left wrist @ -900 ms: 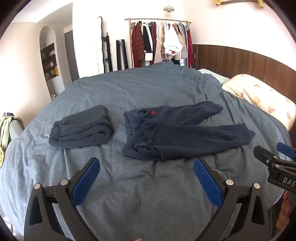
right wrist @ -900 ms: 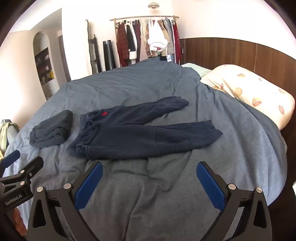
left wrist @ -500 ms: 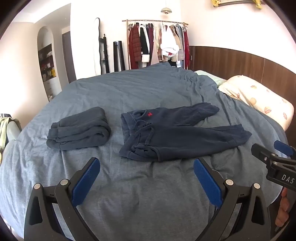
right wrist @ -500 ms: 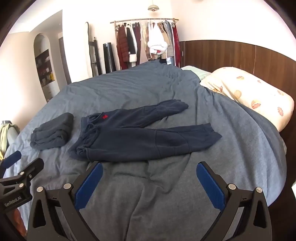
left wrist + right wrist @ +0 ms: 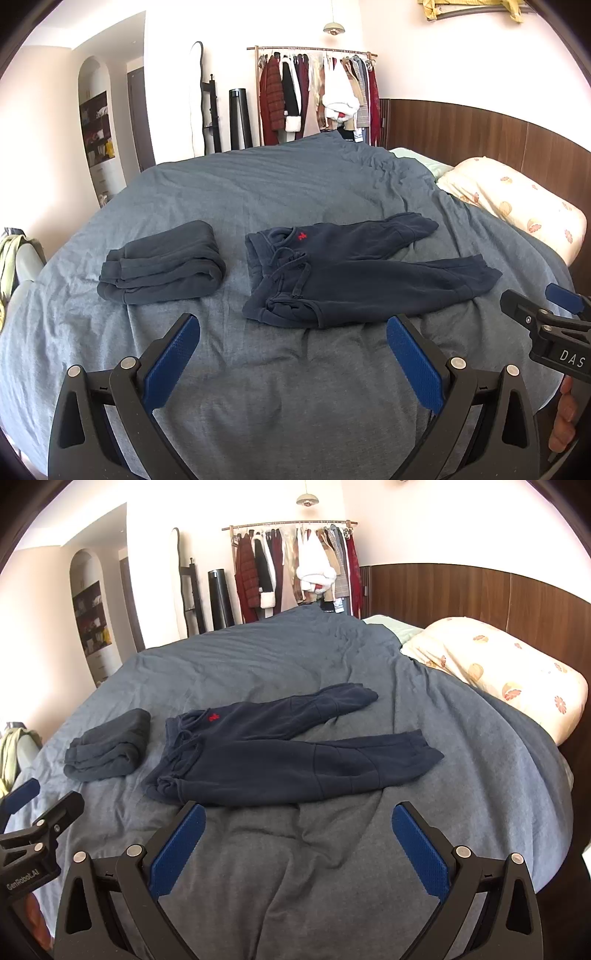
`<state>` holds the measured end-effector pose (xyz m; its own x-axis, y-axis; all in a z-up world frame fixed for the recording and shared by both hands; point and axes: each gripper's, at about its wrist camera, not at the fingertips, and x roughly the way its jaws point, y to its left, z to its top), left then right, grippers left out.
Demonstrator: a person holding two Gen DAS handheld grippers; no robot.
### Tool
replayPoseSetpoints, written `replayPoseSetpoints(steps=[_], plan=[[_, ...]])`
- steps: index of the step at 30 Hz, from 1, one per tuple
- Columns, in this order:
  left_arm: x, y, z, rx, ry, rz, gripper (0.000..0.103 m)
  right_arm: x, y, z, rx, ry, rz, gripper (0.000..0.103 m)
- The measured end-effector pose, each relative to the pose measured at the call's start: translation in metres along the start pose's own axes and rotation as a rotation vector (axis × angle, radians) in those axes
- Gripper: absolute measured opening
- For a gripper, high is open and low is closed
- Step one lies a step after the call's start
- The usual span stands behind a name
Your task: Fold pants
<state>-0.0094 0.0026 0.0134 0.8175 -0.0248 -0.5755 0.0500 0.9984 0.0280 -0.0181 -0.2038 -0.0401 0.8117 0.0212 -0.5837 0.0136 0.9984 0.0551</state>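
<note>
both claws, left claw (image 5: 291,332) and right claw (image 5: 297,818), wide open, empty

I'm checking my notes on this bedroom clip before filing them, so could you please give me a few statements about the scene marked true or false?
1. The navy pants lie spread out on the bed. True.
2. The left gripper is clamped on the waistband. False: it is open, short of the pants.
3. A folded grey garment lies beside the waistband. True.
4. The right gripper holds a leg cuff. False: it is open, holding nothing.
5. The pillow lies on the pants. False: it lies apart, by the headboard.
</note>
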Motion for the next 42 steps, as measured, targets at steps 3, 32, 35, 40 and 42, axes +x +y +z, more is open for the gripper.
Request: replayPoseSetpoints(steps=[3,32,35,40,42], plan=[[0.0006,-0.0001,0.0001,-0.002,0.002,-0.001,0.103,-0.0001,0.0005,-0.0007,0.001,-0.001,0.0,0.102],[-0.0059,0.0035,0.003,-0.011,-0.019,0.0,0.103,-0.0036,0.0014,0.0019,-0.001,-0.012,0.0,0.102],[-0.0059,0.0036,0.0031,-0.011,-0.019,0.001,0.103,-0.0051,0.0012,0.0024,-0.003,-0.015,0.001,0.102],[-0.0061,0.0035,0.003,-0.01,-0.019,0.002,0.103,-0.006,0.0016,0.0028,-0.003,-0.017,0.002,0.102],[-0.006,0.0038,0.0028,-0.01,-0.018,0.0,0.103,-0.0059,0.0018,0.0026,-0.003,-0.017,0.001,0.102]])
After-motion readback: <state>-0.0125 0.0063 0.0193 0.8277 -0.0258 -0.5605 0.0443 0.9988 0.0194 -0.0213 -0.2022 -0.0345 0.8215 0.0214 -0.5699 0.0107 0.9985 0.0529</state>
